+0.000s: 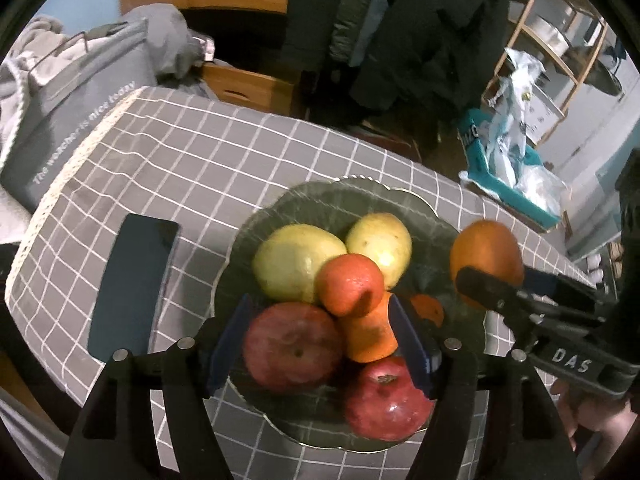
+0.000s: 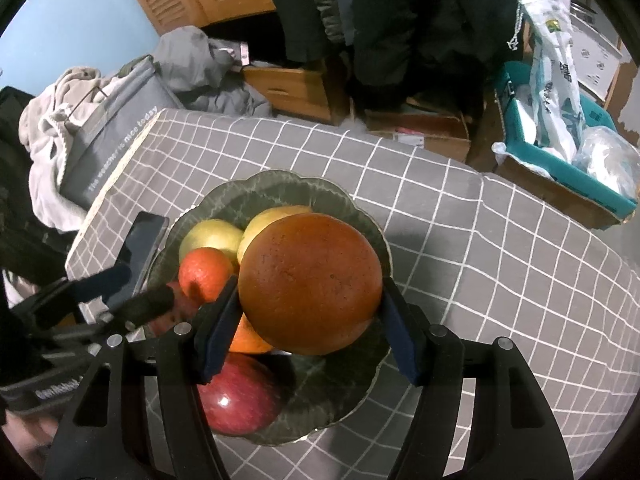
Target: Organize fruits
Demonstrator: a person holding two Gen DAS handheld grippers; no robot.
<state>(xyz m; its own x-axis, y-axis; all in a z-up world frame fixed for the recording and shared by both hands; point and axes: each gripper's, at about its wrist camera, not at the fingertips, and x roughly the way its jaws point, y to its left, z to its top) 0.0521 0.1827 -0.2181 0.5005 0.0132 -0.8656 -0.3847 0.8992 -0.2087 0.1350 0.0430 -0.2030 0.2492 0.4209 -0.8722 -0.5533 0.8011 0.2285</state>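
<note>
A dark green scalloped plate point(image 1: 360, 188) point(image 2: 280, 178) on the checked tablecloth holds two yellow-green fruits point(image 1: 298, 264), a tangerine point(image 1: 350, 284), an orange point(image 1: 368, 336) and two red apples point(image 1: 294, 346) point(image 2: 236, 396). My left gripper point(image 1: 322, 340) point(image 2: 132, 290) hangs open low over the near fruits, its blue pads either side of one apple and the orange without pressing them. My right gripper point(image 2: 310, 308) point(image 1: 504, 276) is shut on a large orange point(image 2: 310, 284) point(image 1: 486, 260), held above the plate's right side.
A dark phone point(image 1: 132, 284) point(image 2: 144, 240) lies left of the plate. A grey fabric bag point(image 1: 76, 120) stands off the table's far-left corner. A box with plastic bags point(image 2: 568, 152) sits beyond the far-right edge. A hand point(image 1: 580, 412) grips the right tool.
</note>
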